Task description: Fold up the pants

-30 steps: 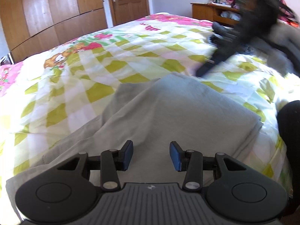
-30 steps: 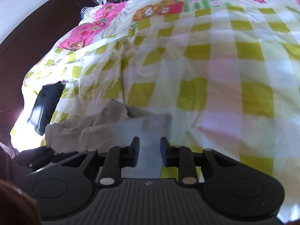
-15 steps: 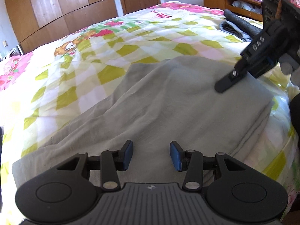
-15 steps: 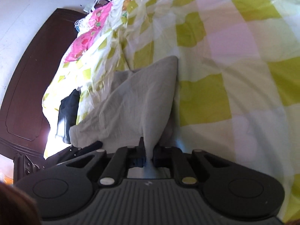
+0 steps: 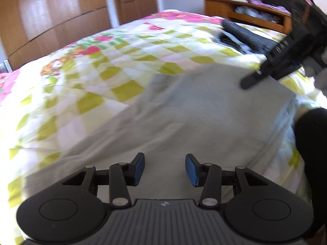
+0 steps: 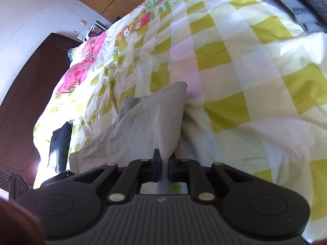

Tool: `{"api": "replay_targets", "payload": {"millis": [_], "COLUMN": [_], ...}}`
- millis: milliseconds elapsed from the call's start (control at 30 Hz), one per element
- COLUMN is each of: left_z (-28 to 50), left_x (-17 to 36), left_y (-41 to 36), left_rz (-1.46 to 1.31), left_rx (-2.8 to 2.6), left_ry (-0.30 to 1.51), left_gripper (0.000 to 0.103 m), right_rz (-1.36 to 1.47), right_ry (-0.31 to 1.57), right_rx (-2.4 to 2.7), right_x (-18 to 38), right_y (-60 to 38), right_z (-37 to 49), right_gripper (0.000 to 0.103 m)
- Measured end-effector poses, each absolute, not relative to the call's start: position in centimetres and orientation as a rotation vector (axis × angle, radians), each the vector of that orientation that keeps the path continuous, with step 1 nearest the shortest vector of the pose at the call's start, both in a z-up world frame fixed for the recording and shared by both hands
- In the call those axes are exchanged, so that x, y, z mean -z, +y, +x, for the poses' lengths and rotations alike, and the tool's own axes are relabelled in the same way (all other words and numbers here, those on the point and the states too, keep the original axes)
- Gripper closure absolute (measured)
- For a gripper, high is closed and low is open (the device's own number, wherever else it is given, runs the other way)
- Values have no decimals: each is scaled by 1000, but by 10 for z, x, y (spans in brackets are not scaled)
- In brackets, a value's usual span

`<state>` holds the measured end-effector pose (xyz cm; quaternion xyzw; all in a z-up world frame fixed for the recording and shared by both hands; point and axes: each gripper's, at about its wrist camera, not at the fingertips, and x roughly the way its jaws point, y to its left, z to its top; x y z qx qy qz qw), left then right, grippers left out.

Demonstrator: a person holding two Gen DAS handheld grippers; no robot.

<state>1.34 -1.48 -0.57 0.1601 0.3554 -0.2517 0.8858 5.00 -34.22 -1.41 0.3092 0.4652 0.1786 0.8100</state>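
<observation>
Grey pants [image 5: 200, 118] lie spread on the checked bedspread [image 5: 85, 85]. My left gripper [image 5: 165, 168] is open and empty, hovering just above the near part of the pants. My right gripper [image 6: 164, 168] is shut on a pinched edge of the pants [image 6: 151, 122] and lifts it, so the cloth rises as a fold in front of it. The right gripper also shows in the left wrist view [image 5: 265, 71], at the far right corner of the pants.
Dark folded clothes [image 5: 243, 36] lie on the far right of the bed, also in the right wrist view [image 6: 296, 4]. A dark garment [image 6: 60, 140] lies at the bed's left edge. A wooden shelf [image 5: 245, 10], wardrobe [image 5: 51, 20] and door stand behind.
My right gripper closed on the pants edge and has lifted it. The left gripper stayed open and shifted a little over the pants.
</observation>
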Motion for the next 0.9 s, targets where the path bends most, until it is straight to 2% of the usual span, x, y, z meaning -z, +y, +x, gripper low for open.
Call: {"api": "replay_targets", "payload": {"millis": [100, 167, 267, 367, 900], "left_z": [19, 24, 31, 40, 38], "left_x": [2, 4, 12, 28, 27], "left_y": [-6, -4, -7, -9, 1], "left_rz": [287, 277, 311, 325, 253], "left_rx": [447, 400, 317, 329, 352], "left_ry": [718, 693, 680, 756, 800], "left_gripper": [47, 47, 47, 47, 46], "right_rz": [675, 652, 638, 653, 547], "right_ry": [1007, 1027, 1012, 978, 951], "right_rx": [-399, -403, -385, -394, -418], "right_x": [22, 26, 20, 6, -38], "right_y": [-337, -329, -324, -326, -283], "right_z": [53, 54, 50, 46, 55], "right_gripper": [84, 84, 96, 97, 97]}}
